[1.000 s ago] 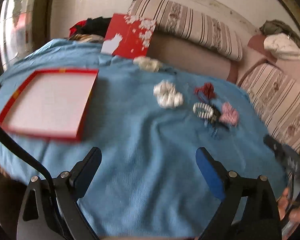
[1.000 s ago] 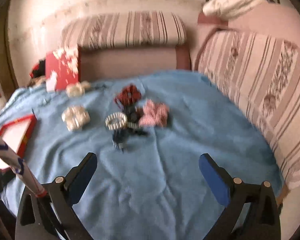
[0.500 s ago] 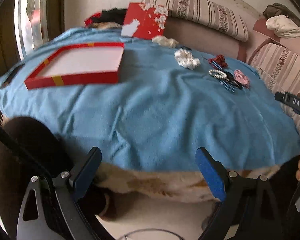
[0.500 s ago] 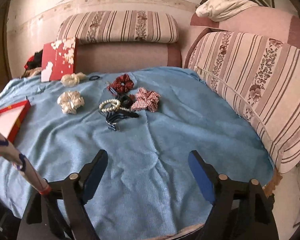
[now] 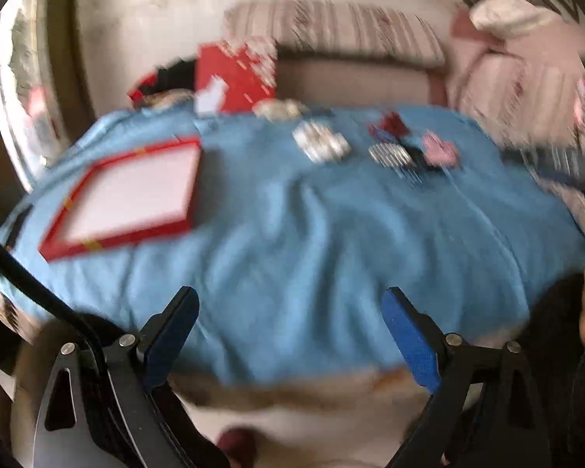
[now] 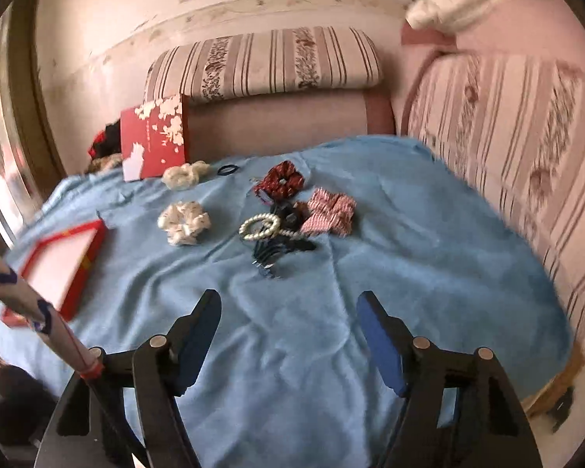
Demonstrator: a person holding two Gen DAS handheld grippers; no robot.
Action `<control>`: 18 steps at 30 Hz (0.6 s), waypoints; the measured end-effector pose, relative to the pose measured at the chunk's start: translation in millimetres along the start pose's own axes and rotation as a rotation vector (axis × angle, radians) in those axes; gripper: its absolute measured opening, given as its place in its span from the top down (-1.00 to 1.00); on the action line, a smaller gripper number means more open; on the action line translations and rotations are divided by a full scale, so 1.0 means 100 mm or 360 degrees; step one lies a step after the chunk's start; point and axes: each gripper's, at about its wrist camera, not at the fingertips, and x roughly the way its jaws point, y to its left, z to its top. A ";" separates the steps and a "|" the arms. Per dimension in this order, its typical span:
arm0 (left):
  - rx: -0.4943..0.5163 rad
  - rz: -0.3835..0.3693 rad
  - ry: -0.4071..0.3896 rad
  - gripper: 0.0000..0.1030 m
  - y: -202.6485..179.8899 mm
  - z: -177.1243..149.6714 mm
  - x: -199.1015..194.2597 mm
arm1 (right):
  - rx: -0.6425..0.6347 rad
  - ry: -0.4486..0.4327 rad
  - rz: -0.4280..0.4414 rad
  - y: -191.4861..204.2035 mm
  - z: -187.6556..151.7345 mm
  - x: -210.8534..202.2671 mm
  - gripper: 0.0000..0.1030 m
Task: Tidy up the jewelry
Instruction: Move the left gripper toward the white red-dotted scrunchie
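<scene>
A cluster of accessories lies on the blue cloth [image 6: 409, 241]: a pearl bracelet [image 6: 259, 227], a red scrunchie [image 6: 284, 184], a pink striped scrunchie [image 6: 329, 216], dark hair clips [image 6: 271, 253] and a white scrunchie [image 6: 183, 223]. A cream scrunchie [image 6: 183, 174] and a dark hair tie [image 6: 229, 170] lie farther back. An open red box [image 5: 132, 195] with a white inside sits at the left; it also shows in the right wrist view [image 6: 60, 261]. My left gripper [image 5: 290, 335] is open and empty at the table's near edge. My right gripper [image 6: 288, 335] is open and empty, short of the cluster.
A red flowered box lid [image 6: 154, 136] leans against the striped sofa [image 6: 269, 62] at the back. More sofa cushions [image 6: 507, 148] run along the right. The left wrist view is blurred. The cloth's near edge [image 5: 292, 370] hangs over the table front.
The left gripper swung up and toward the table after dipping below its edge. The right gripper's jaws narrowed somewhat and it moved closer to the cluster.
</scene>
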 end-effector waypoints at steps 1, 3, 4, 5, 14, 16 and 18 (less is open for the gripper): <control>0.0014 0.0051 -0.0037 -0.83 0.01 0.13 0.05 | -0.0034 -0.0002 -0.0022 0.02 0.02 0.07 -0.49; 0.0036 0.0105 -0.0083 -0.83 0.03 0.39 0.18 | -0.0060 0.0011 -0.0050 0.02 0.10 0.22 -0.49; 0.0034 0.0118 -0.0082 -0.83 0.04 0.51 0.25 | -0.0055 0.0015 -0.0063 0.00 0.17 0.31 -0.49; 0.0025 0.0115 -0.0073 -0.83 0.06 0.61 0.31 | -0.0038 0.0007 -0.0074 -0.03 0.24 0.36 -0.49; -0.0009 0.0012 0.0119 -0.83 -0.07 0.97 0.96 | 0.0114 0.0011 -0.0136 -0.32 0.38 0.95 -0.50; 0.0018 0.0021 0.0162 -0.83 -0.14 0.95 1.05 | 0.0204 0.0047 -0.0100 -0.42 0.34 1.07 -0.49; 0.0060 0.0063 0.0199 -0.83 -0.22 0.95 1.16 | 0.0224 0.0027 -0.0102 -0.45 0.36 1.12 -0.50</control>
